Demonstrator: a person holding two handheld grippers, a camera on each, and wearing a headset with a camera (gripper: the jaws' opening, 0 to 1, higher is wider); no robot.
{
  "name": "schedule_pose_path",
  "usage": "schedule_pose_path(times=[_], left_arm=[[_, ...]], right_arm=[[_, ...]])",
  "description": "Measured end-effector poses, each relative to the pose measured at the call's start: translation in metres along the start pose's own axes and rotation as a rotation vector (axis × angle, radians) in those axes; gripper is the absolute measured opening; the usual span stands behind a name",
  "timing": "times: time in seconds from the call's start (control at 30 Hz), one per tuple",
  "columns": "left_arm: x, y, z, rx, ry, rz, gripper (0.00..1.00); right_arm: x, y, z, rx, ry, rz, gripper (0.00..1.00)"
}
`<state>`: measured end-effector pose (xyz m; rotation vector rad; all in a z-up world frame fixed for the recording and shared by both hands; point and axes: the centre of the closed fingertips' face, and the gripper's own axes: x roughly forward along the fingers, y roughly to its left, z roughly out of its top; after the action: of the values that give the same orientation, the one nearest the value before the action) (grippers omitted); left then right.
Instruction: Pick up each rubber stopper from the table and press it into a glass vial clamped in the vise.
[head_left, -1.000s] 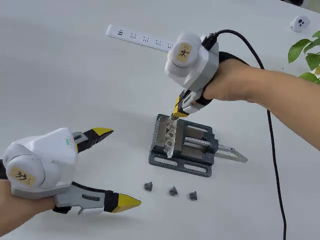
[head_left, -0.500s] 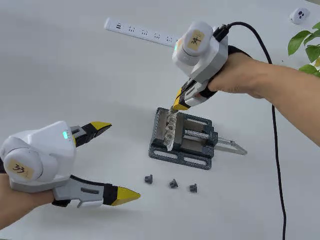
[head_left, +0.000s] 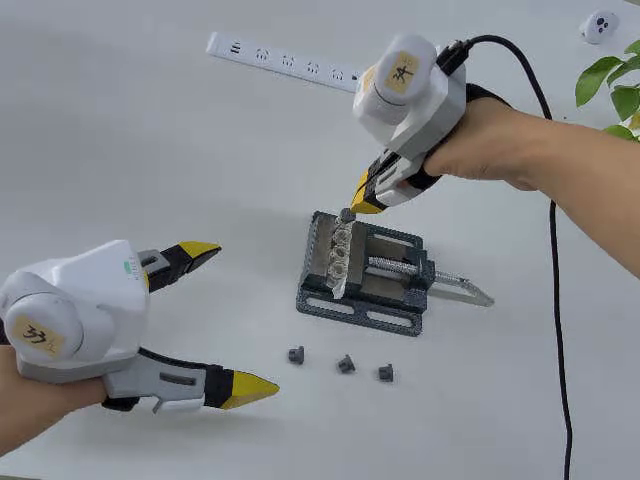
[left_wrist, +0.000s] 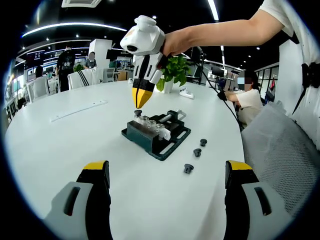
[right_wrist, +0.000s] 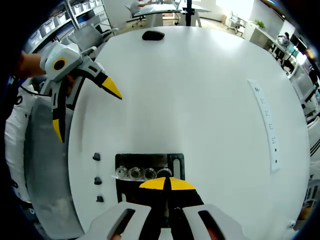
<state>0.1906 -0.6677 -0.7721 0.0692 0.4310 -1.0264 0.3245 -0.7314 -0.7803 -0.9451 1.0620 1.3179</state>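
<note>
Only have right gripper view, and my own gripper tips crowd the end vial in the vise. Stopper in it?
Observer: Yes. Head view shows a dark stopper sitting atop the far vial. How deep it sits, I can't tell.
Operator: Gripper touching it?
Observer: No. In the left gripper view the right gripper hangs shut just above it, with a visible gap between them.

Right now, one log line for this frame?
right gripper: shut, above vise | one stopper atop far end of vial row | three stoppers on table | left gripper: open, away from vise
</note>
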Motion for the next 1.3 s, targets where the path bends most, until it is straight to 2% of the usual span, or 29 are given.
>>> schedule_pose_path(times=[0.17,0.73,1.3], left_arm=[[0.0002,-0.0009,0.0013,-0.003,-0.004,0.0,0.96],[0.0014,0.0009,-0.0009,-0.004,-0.005,-0.002,0.96],[0.0068,-0.0008,0.0069,-0.005,-0.013,-0.005,0.96]], right_arm=[[0.0033,0.0048,-0.0001,-0.007,0.006,0.01,0.0],[0.0051,0.0039,-0.0009,-0.05,0.04,0.01,0.0],[0.0055,0.0044,-0.0049,-0.062,0.105,0.012,0.0]])
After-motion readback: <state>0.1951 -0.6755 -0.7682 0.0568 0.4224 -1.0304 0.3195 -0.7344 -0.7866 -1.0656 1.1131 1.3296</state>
